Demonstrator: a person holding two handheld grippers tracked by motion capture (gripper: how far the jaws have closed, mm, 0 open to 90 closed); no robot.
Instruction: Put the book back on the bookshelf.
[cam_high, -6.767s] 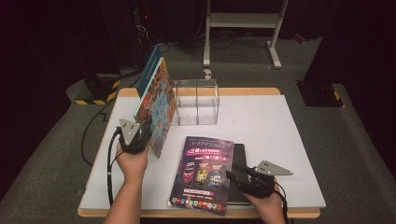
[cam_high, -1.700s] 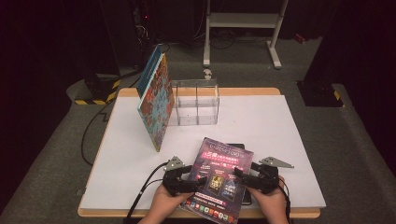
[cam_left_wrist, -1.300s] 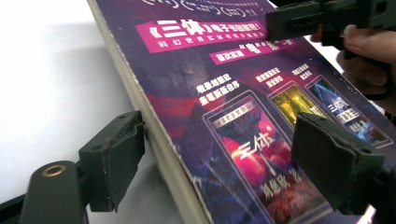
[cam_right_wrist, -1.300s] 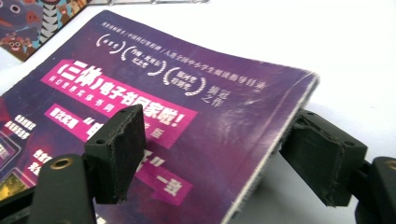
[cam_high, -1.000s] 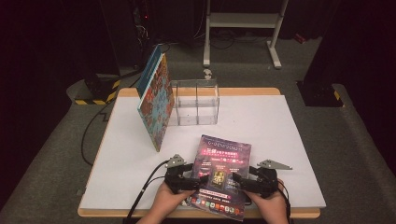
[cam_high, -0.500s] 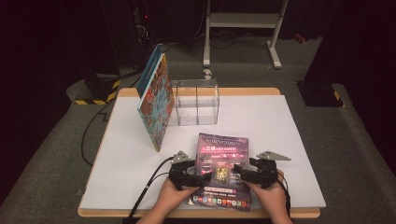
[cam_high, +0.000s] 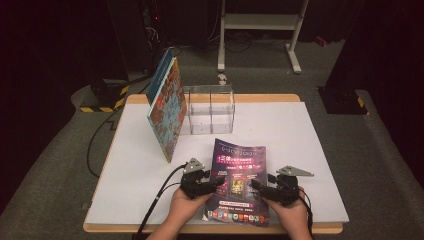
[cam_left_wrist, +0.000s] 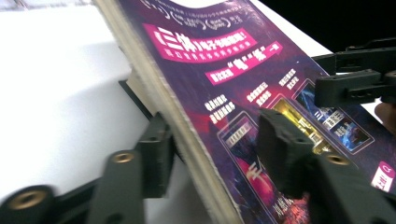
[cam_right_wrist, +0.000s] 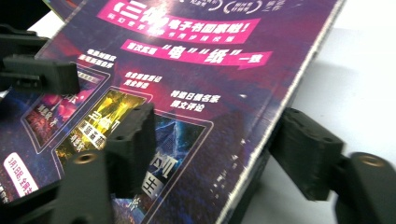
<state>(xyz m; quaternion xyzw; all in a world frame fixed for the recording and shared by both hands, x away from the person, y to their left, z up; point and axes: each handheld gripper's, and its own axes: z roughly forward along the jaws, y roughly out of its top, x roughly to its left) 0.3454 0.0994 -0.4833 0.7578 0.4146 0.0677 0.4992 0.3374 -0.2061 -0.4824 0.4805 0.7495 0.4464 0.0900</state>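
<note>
Purple book: glossy purple paperback book (cam_high: 236, 186) lies near the white table's (cam_high: 300, 140) front edge.
Left gripper (cam_high: 218, 183): jaws have just been closing, one above and one below the book's left edge.
Right gripper (cam_high: 255, 186): likewise closing across the right edge.
Gripper views: page block between the pads; contact unclear.
High view: clear plastic box (cam_high: 208, 109), leaning colourful book (cam_high: 167, 107).

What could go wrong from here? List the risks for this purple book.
The left gripper and right gripper, jaws just closing, straddle only the side edges of the purple book; it could sag or slip. The dark slab under it might get caught by a lower jaw.
</note>
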